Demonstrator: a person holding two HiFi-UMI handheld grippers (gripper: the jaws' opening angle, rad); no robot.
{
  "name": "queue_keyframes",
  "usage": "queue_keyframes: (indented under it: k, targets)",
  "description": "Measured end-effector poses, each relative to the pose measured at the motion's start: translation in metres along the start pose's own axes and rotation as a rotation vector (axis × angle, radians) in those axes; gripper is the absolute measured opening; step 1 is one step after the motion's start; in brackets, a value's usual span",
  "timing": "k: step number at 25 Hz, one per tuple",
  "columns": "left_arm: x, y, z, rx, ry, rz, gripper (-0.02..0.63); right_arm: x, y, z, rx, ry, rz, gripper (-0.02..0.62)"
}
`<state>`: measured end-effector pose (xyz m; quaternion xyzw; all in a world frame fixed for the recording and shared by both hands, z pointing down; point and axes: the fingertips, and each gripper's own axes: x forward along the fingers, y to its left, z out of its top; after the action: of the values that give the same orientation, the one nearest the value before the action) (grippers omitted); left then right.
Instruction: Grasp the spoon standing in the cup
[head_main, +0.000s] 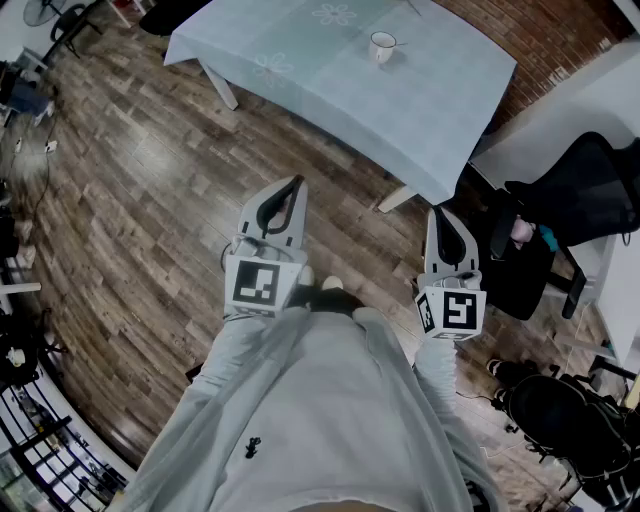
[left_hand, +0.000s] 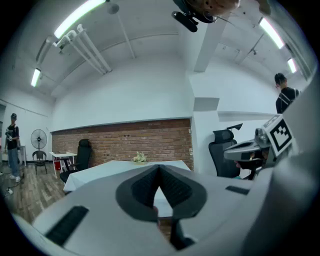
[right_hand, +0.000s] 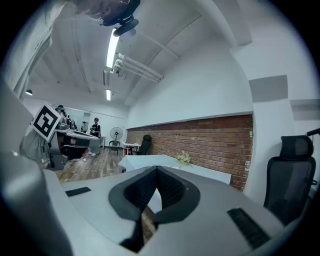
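A small white cup (head_main: 382, 45) stands on the far part of a table with a pale blue cloth (head_main: 330, 70). A thin spoon handle (head_main: 400, 43) seems to stick out of it to the right. Both grippers hang over the wooden floor, well short of the table and pointing toward it. My left gripper (head_main: 296, 183) has its jaws together with nothing between them, and its tips (left_hand: 159, 167) meet in its own view. My right gripper (head_main: 437, 212) is likewise shut and empty, tips (right_hand: 157, 169) touching. I cannot make out the cup in either gripper view.
A black office chair (head_main: 590, 190) and a dark bag (head_main: 560, 420) sit to the right of the table. A bunch of flowers (left_hand: 139, 158) stands on the table before a brick wall (right_hand: 210, 135). Desks, a fan (right_hand: 116, 133) and people stand far off at the left.
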<state>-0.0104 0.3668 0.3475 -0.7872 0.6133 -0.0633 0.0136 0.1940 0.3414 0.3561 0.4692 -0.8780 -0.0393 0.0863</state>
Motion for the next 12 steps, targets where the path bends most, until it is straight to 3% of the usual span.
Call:
queue_keyframes:
  k: [12]
  targets:
    - [0.001, 0.000, -0.002, 0.001, 0.002, 0.044, 0.017, -0.001, -0.014, -0.004, 0.034, -0.021, 0.008, 0.015]
